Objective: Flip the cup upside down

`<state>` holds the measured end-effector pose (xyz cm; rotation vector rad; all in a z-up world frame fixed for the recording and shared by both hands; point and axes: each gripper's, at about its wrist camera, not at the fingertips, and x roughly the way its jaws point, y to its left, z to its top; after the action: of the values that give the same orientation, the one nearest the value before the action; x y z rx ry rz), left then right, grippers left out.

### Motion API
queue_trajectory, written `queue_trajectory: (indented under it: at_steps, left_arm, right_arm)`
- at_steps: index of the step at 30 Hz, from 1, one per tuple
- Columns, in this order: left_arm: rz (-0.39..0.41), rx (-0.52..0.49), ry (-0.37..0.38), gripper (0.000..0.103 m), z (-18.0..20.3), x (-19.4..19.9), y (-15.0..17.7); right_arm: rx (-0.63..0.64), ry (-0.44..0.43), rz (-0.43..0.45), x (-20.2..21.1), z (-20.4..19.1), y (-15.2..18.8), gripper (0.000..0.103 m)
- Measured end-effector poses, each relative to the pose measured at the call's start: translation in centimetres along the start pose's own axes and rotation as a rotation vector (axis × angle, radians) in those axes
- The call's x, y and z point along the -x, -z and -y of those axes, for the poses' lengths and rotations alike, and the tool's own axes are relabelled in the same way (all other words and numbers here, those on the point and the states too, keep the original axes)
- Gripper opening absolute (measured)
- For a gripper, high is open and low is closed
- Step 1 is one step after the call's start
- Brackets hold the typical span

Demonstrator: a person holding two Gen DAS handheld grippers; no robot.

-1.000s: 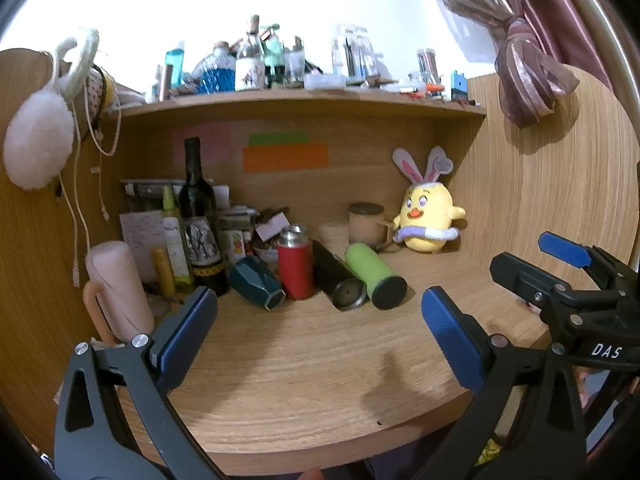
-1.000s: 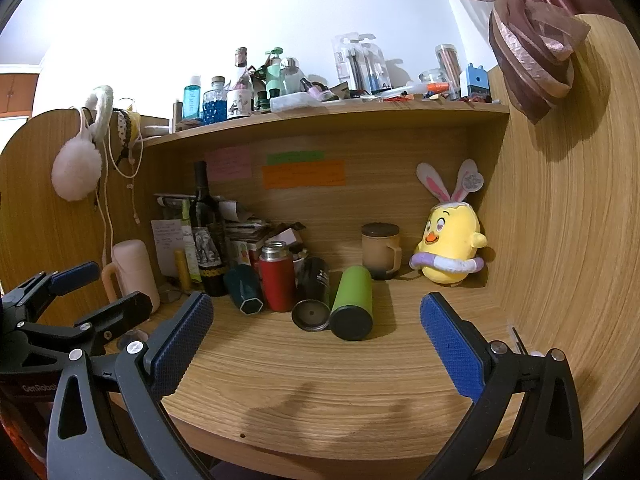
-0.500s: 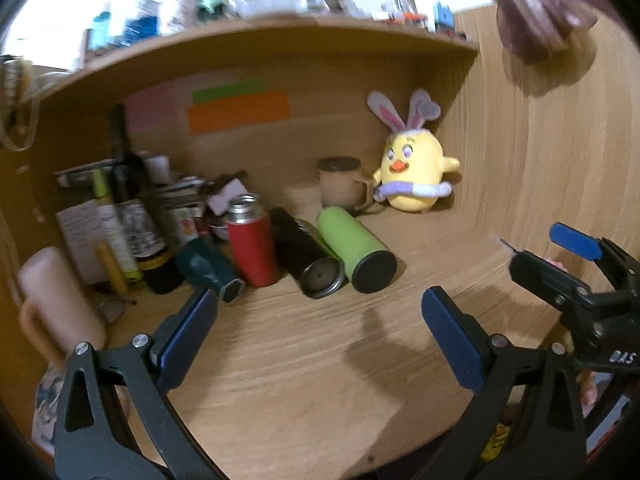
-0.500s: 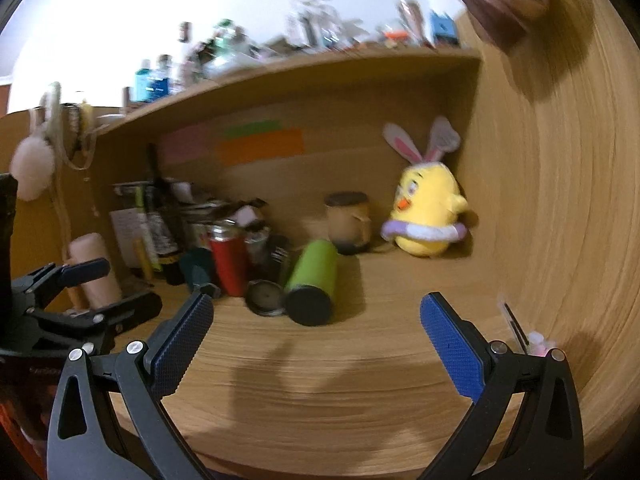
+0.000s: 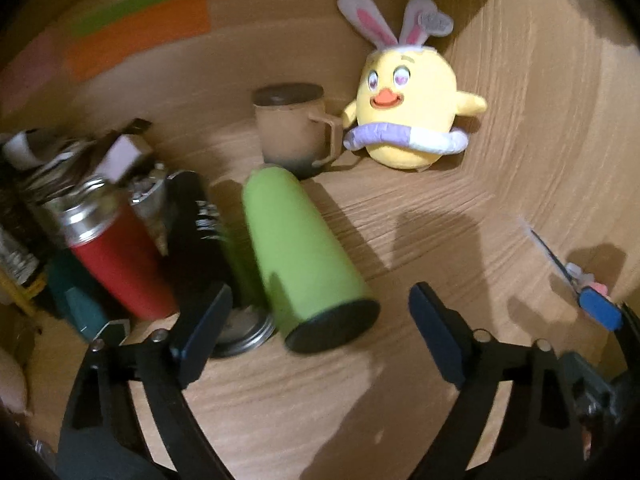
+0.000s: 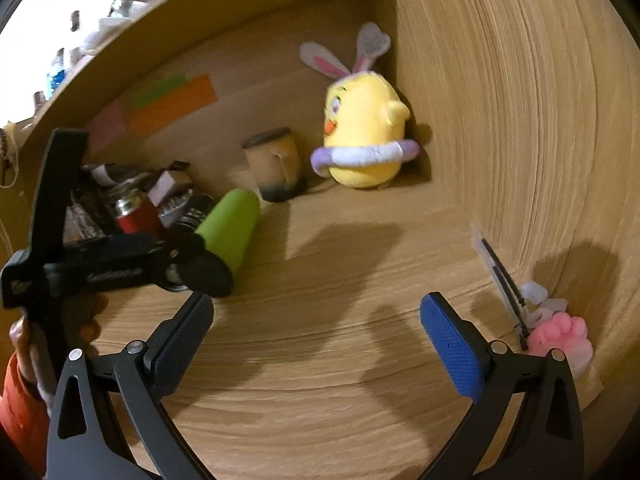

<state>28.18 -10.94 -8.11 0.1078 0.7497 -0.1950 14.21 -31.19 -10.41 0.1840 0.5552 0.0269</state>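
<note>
While the wooden desk (image 5: 328, 396) stretches bare beneath us, we take this for the approach step: the green cup (image 5: 296, 256) lies on its side near the back clutter, dark end toward us, a brown mug (image 5: 292, 128) upright behind it. Our left gripper (image 5: 320, 328) hangs just short of that dark end, jaws apart and empty; our right gripper (image 6: 316, 340) is likewise spread over bare wood, so next we judge one must straddle the barrel and close.
</note>
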Motion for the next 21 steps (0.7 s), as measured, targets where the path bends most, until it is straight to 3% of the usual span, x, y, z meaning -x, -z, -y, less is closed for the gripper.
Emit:
queue_trajectory:
  at_steps: [3, 10, 14, 21]
  left_arm:
    - [-0.068, 0.021, 0.029, 0.078, 0.0, -2.2, -0.4]
    - [-0.079, 0.032, -0.018, 0.073, 0.5, -3.6, -0.4]
    - [-0.084, 0.040, -0.026, 0.070, 0.6, -3.2, 0.0]
    - [-0.099, 0.034, 0.028, 0.064, 0.4, -0.5, 2.0]
  right_arm:
    - [-0.018, -0.008, -0.012, -0.7, 0.7, 0.0, 0.103]
    - [-0.028, -0.019, -0.014, -1.3, 1.1, -0.2, 0.103]
    - [-0.028, -0.019, -0.004, -0.8, 1.0, -0.2, 0.103]
    - [-0.034, -0.018, 0.027, 1.2, 0.4, -0.3, 0.103]
